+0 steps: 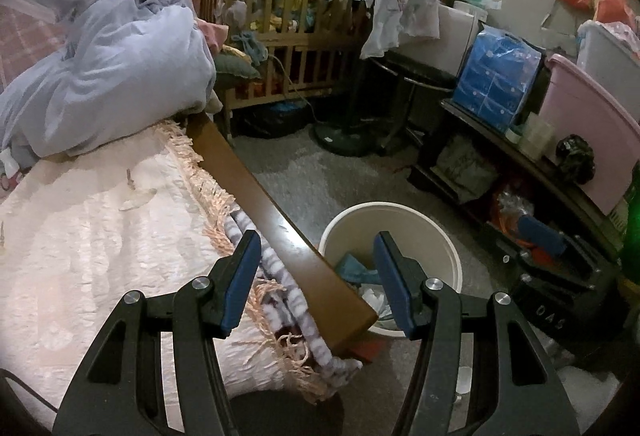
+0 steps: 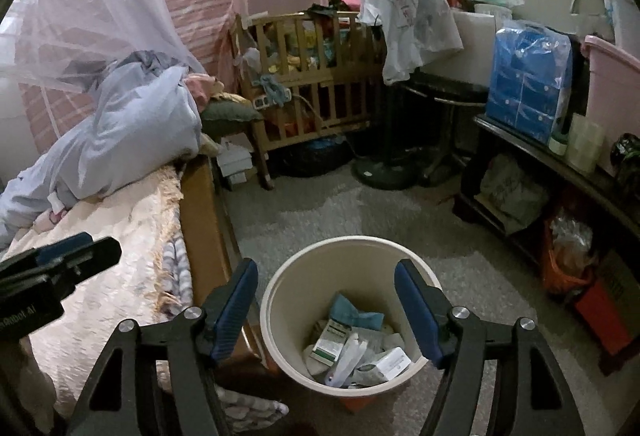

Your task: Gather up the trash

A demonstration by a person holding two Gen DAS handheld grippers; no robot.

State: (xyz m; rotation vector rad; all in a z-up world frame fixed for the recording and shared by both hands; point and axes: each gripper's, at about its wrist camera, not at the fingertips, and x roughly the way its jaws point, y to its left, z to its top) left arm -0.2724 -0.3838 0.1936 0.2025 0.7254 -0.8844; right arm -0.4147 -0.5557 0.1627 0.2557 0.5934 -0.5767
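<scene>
A cream waste bin (image 2: 280,300) stands on the floor beside the bed and holds trash (image 2: 356,348): small boxes, wrappers and a teal scrap. My right gripper (image 2: 332,296) is open and empty, held just above the bin. My left gripper (image 1: 316,268) is open and empty, over the bed's wooden side rail (image 1: 256,192), with the bin (image 1: 440,236) just right of it. The left gripper also shows at the left edge of the right wrist view (image 2: 68,256). A small clear wrapper (image 1: 138,198) lies on the bedspread.
The bed with a pink fringed bedspread (image 1: 100,256) and a blue quilt (image 1: 108,76) fills the left. A wooden crib (image 2: 312,76) and a fan base (image 2: 384,168) stand at the back. A dark shelf (image 2: 560,164) with a blue pack and pink tub lines the right.
</scene>
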